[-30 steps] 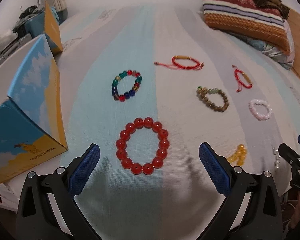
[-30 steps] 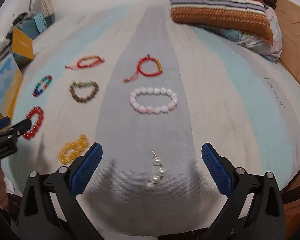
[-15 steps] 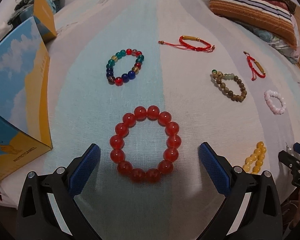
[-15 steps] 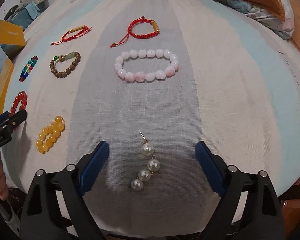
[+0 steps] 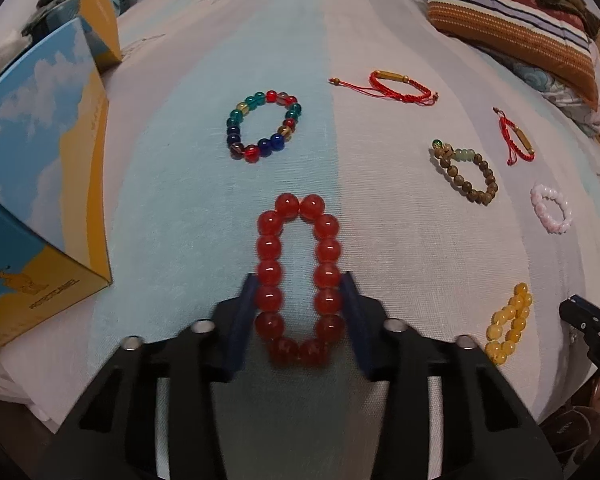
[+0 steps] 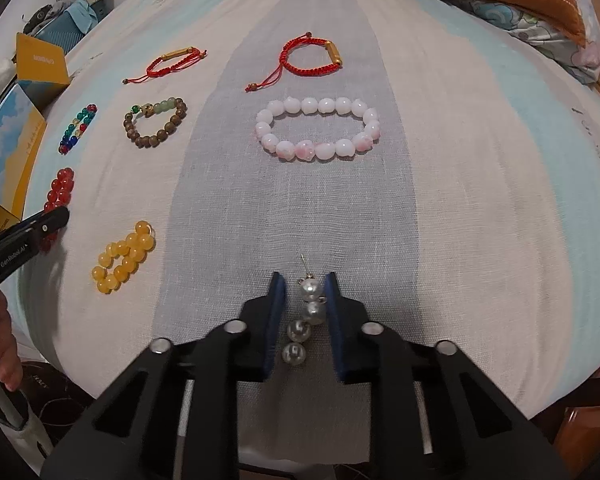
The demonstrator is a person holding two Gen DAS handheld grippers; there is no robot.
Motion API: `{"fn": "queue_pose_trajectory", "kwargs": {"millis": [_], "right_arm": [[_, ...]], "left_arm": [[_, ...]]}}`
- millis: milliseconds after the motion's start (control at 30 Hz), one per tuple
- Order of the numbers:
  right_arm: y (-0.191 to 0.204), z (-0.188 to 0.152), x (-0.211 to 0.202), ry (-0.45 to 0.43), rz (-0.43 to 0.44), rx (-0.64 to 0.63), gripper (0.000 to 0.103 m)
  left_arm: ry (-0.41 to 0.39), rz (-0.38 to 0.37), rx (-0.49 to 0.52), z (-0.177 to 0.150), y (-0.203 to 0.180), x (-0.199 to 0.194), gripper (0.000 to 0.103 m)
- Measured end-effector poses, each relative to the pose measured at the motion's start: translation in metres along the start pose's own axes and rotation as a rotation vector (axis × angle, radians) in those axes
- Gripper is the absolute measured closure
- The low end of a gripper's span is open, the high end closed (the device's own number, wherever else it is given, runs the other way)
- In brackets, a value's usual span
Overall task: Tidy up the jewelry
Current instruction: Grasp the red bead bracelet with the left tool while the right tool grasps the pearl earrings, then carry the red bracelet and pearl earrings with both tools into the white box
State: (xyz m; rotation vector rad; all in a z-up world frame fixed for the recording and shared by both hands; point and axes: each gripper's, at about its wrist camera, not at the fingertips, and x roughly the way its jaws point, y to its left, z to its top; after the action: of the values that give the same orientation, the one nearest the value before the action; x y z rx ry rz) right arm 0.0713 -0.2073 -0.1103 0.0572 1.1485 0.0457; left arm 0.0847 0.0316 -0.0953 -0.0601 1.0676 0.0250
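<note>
On the striped bedspread (image 5: 400, 208), a blue-and-yellow box (image 5: 36, 184) stands at the left edge and a striped pillow (image 5: 512, 28) lies at the far right. The left gripper (image 5: 299, 300) has closed its blue pads onto the red bead bracelet (image 5: 298, 276) at the near centre, squeezing the loop into a long narrow oval. The right gripper (image 6: 303, 294) is nearly closed around the pearl earring (image 6: 306, 318) near the bed's front edge, its right pad touching the upper pearls and its left pad just beside them.

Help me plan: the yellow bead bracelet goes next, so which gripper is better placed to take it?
Neither is free. The left gripper squeezes the red bracelet, the right gripper brackets the pearl earring. The yellow bracelet lies between them.
</note>
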Motion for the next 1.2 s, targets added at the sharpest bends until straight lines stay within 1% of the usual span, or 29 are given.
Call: {"fn": "queue_pose_trajectory", "kwargs": {"millis": [33,133,400,467,533,600,700,1200], "right_arm": [[0.0,0.0,-0.001,-0.004,0.0,0.005,0.092],[-0.001,0.001,-0.004,-0.016,0.0,0.008,0.092],[0.002,0.002,-0.01,-0.055,-0.015,0.002,0.092],[0.003,0.002,-0.012,-0.065,-0.02,0.002,0.092],[0.004,0.003,-0.016,-0.081,-0.024,-0.001,0.092],[0.004,0.003,-0.019,-0.093,-0.025,0.004,0.092],[0.004,0.003,-0.022,-0.103,-0.024,0.007,0.092],[0.003,0.004,-0.033,-0.153,-0.023,0.012,0.092]], "left_arm": [[0.001,-0.008,-0.004,0.0,0.001,-0.001,0.076],[0.001,-0.04,-0.022,0.0,0.007,-0.004,0.077],[-0.022,-0.042,-0.011,-0.002,0.004,-0.014,0.077],[-0.028,-0.04,-0.007,-0.001,0.005,-0.016,0.09],[-0.038,-0.037,-0.01,-0.001,0.007,-0.019,0.09],[-0.027,-0.061,-0.012,0.0,0.009,-0.019,0.09],[-0.027,-0.051,-0.009,-0.001,0.008,-0.018,0.09],[-0.078,-0.079,0.013,0.002,-0.001,-0.042,0.09]]}}
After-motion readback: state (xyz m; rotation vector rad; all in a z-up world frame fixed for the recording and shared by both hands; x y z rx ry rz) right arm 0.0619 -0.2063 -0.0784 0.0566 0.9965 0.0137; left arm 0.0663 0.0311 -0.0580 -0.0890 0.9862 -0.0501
